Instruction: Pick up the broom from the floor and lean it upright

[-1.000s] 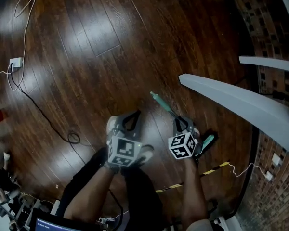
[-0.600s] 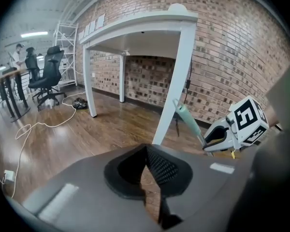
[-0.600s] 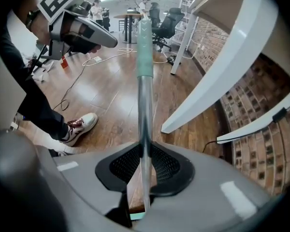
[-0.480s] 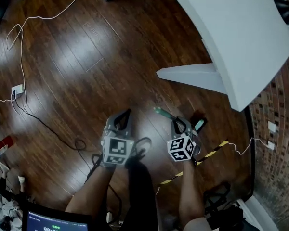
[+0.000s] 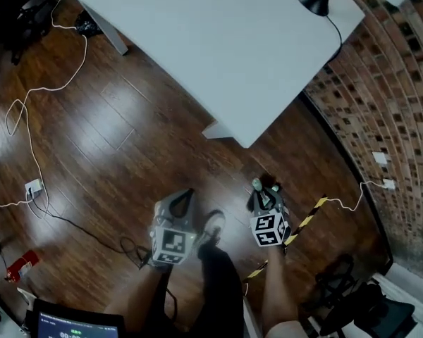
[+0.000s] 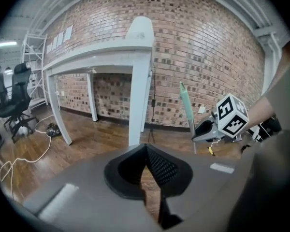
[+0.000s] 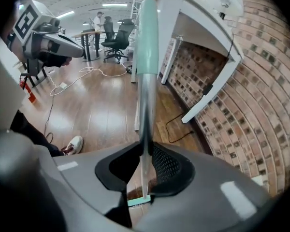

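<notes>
No legible txt or nos. anywhere; screen [image 5: 74,326] print too blurred to read.

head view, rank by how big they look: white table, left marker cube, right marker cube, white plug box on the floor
1. white table, by far the largest
2. left marker cube and right marker cube: nearly alike, both close to the camera, so unranked
3. white plug box on the floor, smallest
</notes>
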Tool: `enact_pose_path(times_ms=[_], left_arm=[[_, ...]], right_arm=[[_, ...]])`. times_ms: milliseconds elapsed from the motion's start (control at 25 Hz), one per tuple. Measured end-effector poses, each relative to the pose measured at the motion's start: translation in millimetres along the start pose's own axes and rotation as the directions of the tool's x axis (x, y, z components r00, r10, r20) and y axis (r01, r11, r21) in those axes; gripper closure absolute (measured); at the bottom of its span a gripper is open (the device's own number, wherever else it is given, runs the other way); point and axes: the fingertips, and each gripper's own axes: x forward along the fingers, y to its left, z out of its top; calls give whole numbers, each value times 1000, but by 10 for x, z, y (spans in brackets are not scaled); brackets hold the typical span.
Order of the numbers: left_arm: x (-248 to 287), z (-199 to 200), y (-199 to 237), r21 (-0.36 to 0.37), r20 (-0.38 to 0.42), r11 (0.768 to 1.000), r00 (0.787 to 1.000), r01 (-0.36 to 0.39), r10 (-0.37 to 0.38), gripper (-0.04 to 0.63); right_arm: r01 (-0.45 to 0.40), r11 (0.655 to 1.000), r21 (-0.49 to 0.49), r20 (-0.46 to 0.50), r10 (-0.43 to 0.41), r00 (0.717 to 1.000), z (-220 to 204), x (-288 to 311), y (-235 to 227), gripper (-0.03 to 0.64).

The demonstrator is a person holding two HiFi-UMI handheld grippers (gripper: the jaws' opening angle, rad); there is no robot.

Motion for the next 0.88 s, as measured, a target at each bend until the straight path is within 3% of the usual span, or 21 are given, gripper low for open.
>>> enact_pose_path(times_ms=[160, 480, 880], left_arm=[[-80, 459, -120, 53, 36, 999, 999, 8, -10, 595], [73, 1213, -22, 6, 80, 988, 985, -153, 152, 595], [455, 1423, -132, -25, 78, 978, 975, -206, 208, 595]], right_arm=[[24, 997, 77, 33, -26, 999, -9, -269, -387, 525], [22, 969, 248, 119, -53, 991, 172, -412, -1088, 525], [-7, 960, 281, 249, -66, 966, 843, 60, -1678, 525]])
